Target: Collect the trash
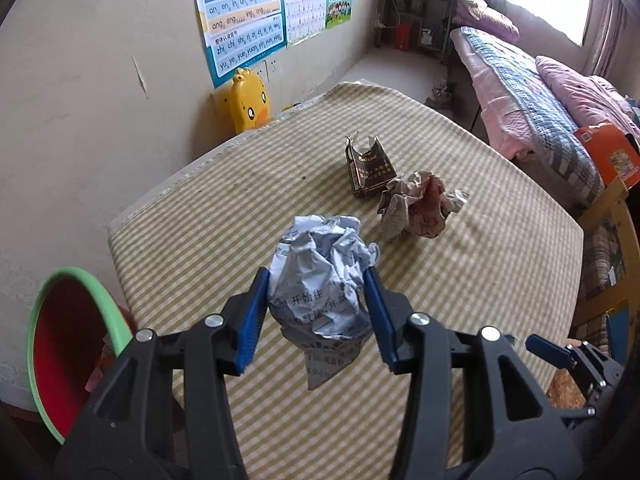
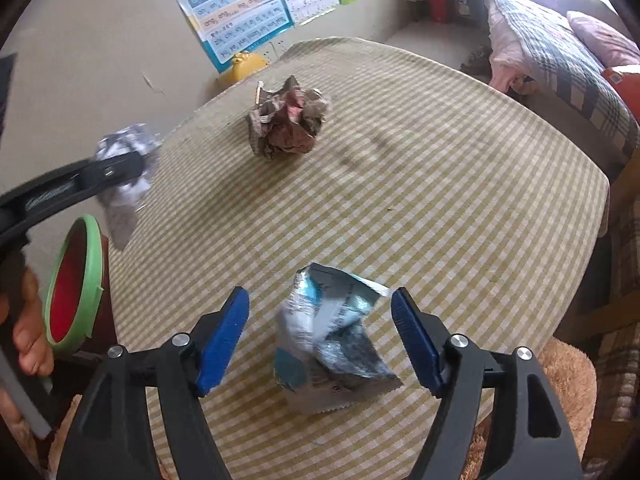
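Note:
My left gripper (image 1: 316, 280) is shut on a crumpled grey-white paper ball (image 1: 320, 276) and holds it above the table; it shows blurred in the right wrist view (image 2: 124, 168). A torn dark carton (image 1: 368, 170) and a crumpled reddish-brown paper ball (image 1: 418, 206) lie further back on the table; the reddish ball also shows in the right wrist view (image 2: 288, 122). My right gripper (image 2: 320, 300) is open, its fingers either side of a crushed blue-and-silver wrapper (image 2: 332, 340) on the table. A red bin with a green rim (image 1: 68, 344) stands left of the table (image 2: 76, 280).
The table wears a yellow checked cloth (image 1: 480, 280). A yellow duck chair (image 1: 248, 100) stands by the wall with posters (image 1: 240, 16). A bed (image 1: 540, 92) lies to the right. A wooden chair (image 1: 616, 240) stands at the table's right edge.

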The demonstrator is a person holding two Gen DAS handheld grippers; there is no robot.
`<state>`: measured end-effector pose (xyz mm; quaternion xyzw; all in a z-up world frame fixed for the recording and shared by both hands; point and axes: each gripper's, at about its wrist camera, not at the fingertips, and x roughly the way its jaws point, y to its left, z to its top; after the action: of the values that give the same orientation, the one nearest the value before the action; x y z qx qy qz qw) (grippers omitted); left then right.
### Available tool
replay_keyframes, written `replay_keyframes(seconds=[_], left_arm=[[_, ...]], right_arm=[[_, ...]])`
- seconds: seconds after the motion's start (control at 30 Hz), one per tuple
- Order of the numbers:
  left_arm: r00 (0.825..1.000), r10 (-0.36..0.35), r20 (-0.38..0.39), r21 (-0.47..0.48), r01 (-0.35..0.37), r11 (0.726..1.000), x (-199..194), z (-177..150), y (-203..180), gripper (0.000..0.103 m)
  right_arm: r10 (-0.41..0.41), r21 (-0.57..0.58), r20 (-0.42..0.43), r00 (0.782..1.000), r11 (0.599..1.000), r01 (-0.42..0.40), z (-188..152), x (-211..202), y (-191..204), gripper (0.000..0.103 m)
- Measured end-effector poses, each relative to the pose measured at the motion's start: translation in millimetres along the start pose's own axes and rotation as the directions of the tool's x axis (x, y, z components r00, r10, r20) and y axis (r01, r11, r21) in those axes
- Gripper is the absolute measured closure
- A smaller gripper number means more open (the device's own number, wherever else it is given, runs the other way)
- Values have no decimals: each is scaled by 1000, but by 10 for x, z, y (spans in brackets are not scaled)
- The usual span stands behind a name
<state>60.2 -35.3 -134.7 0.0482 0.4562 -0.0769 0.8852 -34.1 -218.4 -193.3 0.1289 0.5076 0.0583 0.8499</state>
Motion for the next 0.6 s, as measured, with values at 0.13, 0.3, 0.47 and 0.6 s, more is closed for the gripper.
replay_keyframes(seconds=[0.13,0.3,0.47,0.6], left_arm=[[1000,5,9,10,-5,1000,-52,-28,17,57],[1000,0,14,-13,1,1000,-98,-41,87,57],[999,11,49,-15,-10,1000,-213,-31,143,57],[996,20,82,-15,-19,1000,-346,-5,189,57]], right_arm=[[15,24,-71,997,1000,-13,-29,106,-38,50],[45,28,-53,998,999,-44,-29,36,-5,72],[90,38,20,996,995,-91,45,-217,60,73],[125,33,74,989,991,-128,145,-427,164,73]])
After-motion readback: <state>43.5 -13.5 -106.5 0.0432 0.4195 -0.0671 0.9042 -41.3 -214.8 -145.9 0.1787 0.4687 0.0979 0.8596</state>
